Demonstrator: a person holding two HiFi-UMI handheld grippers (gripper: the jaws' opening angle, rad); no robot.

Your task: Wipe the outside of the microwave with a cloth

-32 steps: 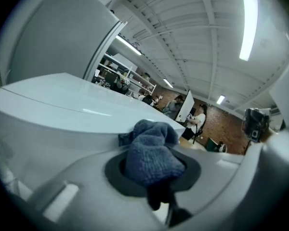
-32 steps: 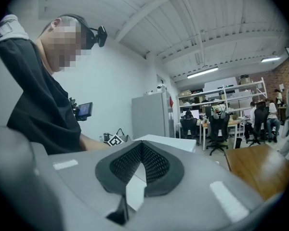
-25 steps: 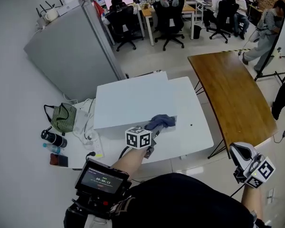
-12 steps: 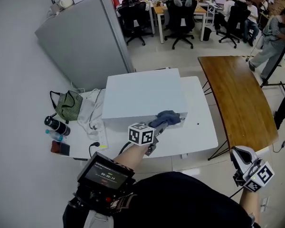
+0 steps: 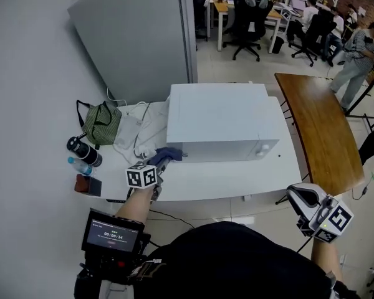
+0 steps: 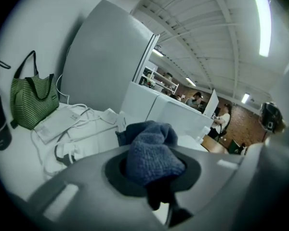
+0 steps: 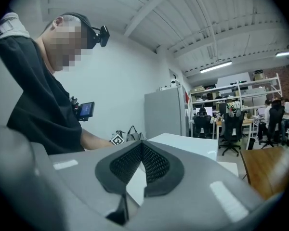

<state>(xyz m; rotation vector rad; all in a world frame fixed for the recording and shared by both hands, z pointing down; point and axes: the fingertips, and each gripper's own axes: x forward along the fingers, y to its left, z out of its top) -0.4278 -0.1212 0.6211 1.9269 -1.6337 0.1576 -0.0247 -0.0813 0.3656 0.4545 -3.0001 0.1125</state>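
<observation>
At microwave (image 5: 224, 120) 7 o'clock corner: left tongs (image 5: 161, 166) clamp blue cloth (image 5: 169, 154) at casing. Right tongs (image 5: 297, 194) closed, empty, off bench (image 5: 237, 178). Wiping judged mid-course; wiped faces not identifiable.

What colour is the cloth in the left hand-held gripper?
Dark blue cloth; it shows best in the left gripper view.

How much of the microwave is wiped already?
The cloth has swept along the front edge, right to left. Now the left gripper holds it at the front left corner of the microwave. Top and sides may remain; the right gripper hangs empty.
</observation>
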